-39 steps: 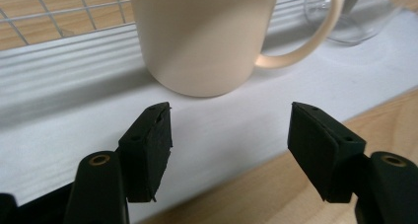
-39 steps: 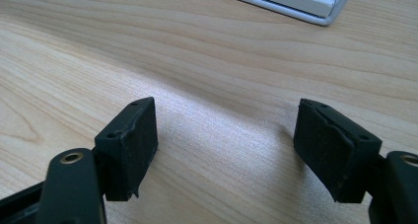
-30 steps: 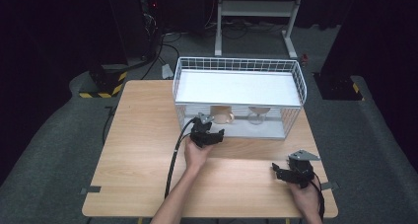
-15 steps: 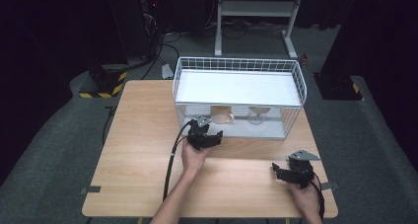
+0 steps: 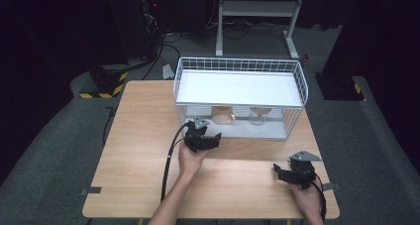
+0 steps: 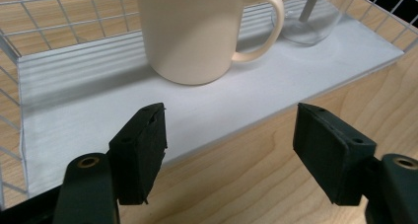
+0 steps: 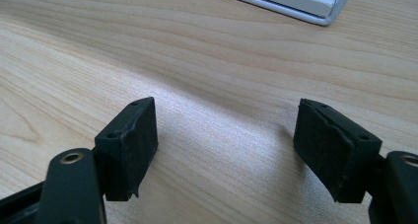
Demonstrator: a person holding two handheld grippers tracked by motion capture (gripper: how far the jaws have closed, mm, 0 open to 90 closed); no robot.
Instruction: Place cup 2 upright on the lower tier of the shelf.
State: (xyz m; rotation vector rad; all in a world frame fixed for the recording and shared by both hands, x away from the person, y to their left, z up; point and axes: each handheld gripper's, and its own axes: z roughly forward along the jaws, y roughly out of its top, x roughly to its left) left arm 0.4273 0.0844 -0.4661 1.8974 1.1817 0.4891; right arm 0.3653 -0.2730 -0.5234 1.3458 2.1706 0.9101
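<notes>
Fingers: left gripper [image 6: 229,155] opening, empty | glossy cream mug [image 6: 190,31] | right gripper [image 7: 226,150] apart, empty

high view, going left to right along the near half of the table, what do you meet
left gripper with open jaws → cream mug on the rack's lower shelf → clear glass beside it → right gripper, jaws open over bare table

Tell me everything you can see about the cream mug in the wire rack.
The mug is plain cream, glossy like ceramic, with one loop handle. It stands upright on the white lower shelf of the wire rack, under the upper shelf, its top cut off in the left gripper view. Its handle points toward a clear glass beside it. Nothing grips it; the left gripper is open in front of it.
</notes>
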